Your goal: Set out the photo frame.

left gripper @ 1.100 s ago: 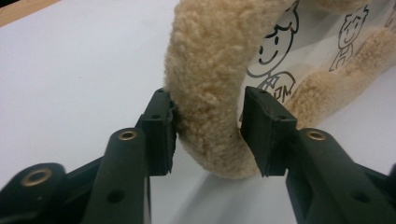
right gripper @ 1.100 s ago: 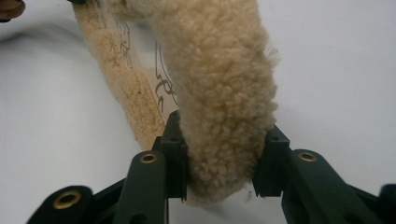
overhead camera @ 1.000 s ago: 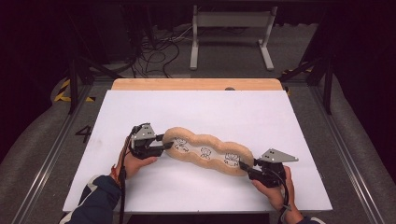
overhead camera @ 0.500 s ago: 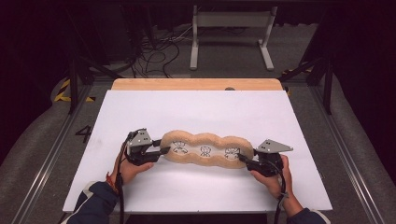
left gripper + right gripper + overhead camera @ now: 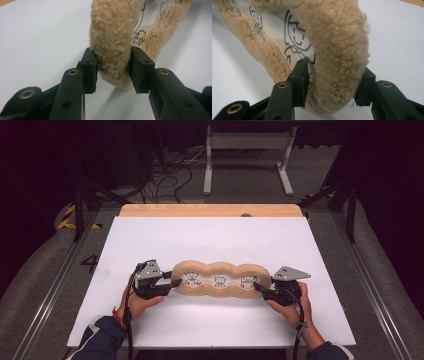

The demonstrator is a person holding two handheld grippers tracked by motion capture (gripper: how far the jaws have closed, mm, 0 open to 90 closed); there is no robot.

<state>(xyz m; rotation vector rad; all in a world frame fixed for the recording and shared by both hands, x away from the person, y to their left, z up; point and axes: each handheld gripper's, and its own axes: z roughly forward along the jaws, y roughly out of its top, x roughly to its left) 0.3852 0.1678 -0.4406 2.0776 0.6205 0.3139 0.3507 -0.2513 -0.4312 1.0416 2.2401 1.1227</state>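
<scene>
- Fleece-rimmed cushion (image 5: 218, 280), a long tan piece with three scalloped lobes and a pale middle panel printed with cartoon figures, lies lengthwise across the near half of the white desk (image 5: 210, 235), held at both ends.
- Left gripper (image 5: 169, 285) holds the left end: in the left gripper view its jaws pinch the thick fleece rim (image 5: 112, 45), both pads pressed into the pile at a middling width.
- Right gripper (image 5: 260, 289) sits at the right end; its jaws have just been opening, with the rim (image 5: 337, 50) between them. In the right gripper view the inner jaw lies against the printed panel and the outer one at the fleece, the hold looking light.
- Risk: a slackened right hold could let that end slide free if the left hand tugs, so the cushion would swing or sag to one side.
- Risk: the soft pile compresses, so a pinch on fleece alone may creep off the rim.
- Farther back, a strip of wooden board (image 5: 210, 210) shows beyond the white sheet, then a pale metal stand (image 5: 247, 155) and loose cables (image 5: 165, 170) on the floor.
</scene>
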